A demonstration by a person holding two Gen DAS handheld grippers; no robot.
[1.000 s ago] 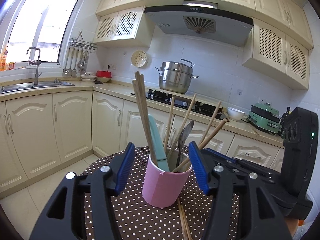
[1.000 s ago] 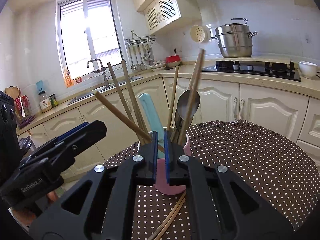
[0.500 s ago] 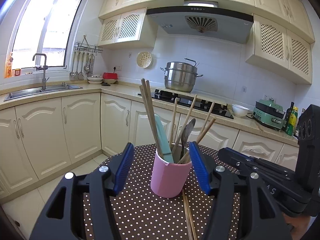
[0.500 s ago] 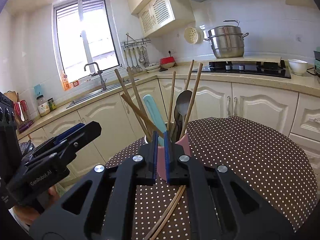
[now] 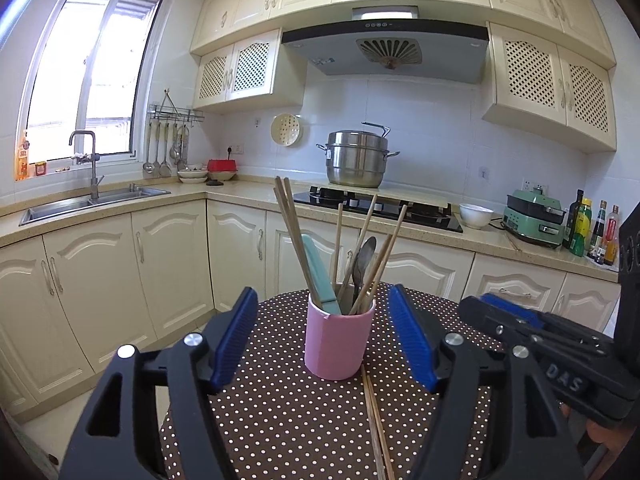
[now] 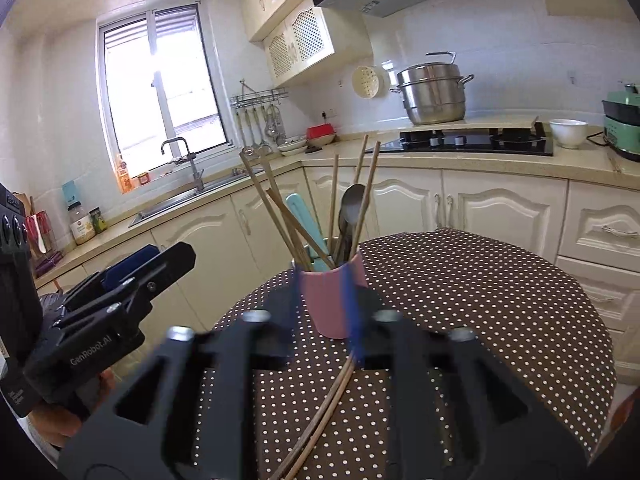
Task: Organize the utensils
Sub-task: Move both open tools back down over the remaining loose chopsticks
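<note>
A pink cup (image 5: 339,343) stands on the brown polka-dot table (image 5: 280,420) and holds several wooden chopsticks (image 5: 290,236), a metal spoon (image 5: 365,256) and a teal-handled utensil (image 5: 318,272). Two loose chopsticks (image 5: 374,424) lie on the cloth in front of the cup. My left gripper (image 5: 324,344) is open, with the cup seen between its blue pads but farther off. My right gripper (image 6: 326,312) is blurred and open, its fingers wide apart in front of the cup (image 6: 332,300). The loose chopsticks (image 6: 320,416) run under it.
The round table's edge (image 6: 580,320) curves at the right. Cream cabinets (image 5: 100,272), a sink (image 5: 92,200), a hob with a steel pot (image 5: 357,160) and a green appliance (image 5: 534,220) line the counter behind. Each gripper shows in the other's view (image 5: 540,344) (image 6: 100,308).
Both grippers have pulled back from the cup, which looks smaller now. The right gripper was shut and has opened. The left gripper stayed open.
</note>
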